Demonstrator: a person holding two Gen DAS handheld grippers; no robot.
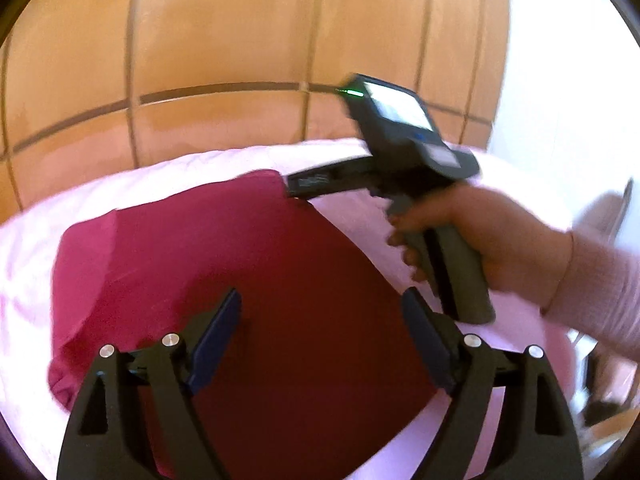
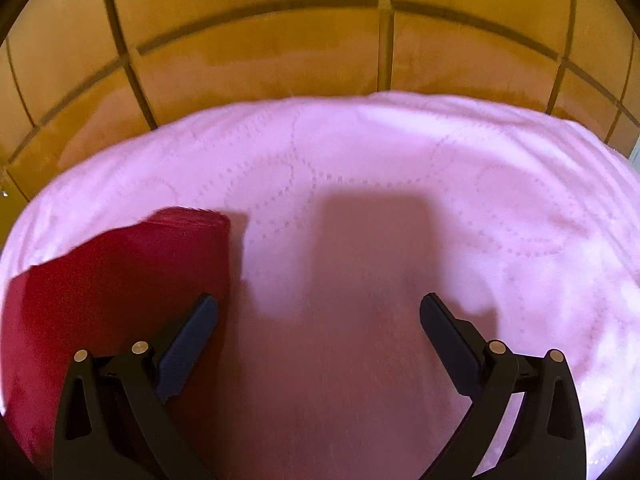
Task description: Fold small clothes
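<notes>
A dark red garment [image 1: 224,272] lies folded flat on a pink quilted cover [image 1: 72,200]. My left gripper [image 1: 320,304] is open and empty just above the garment's near part. In the left wrist view my right gripper [image 1: 292,186] is at the garment's far right corner, held by a hand in a pink sleeve. In the right wrist view my right gripper [image 2: 318,308] is open and empty over the bare pink cover [image 2: 400,160], with the red garment [image 2: 120,280] to its left, by the left finger [image 2: 192,340].
An orange padded headboard [image 1: 240,40] with dark seams stands behind the cover and also shows in the right wrist view [image 2: 280,48]. A white wall [image 1: 560,80] and some furniture are at the right edge.
</notes>
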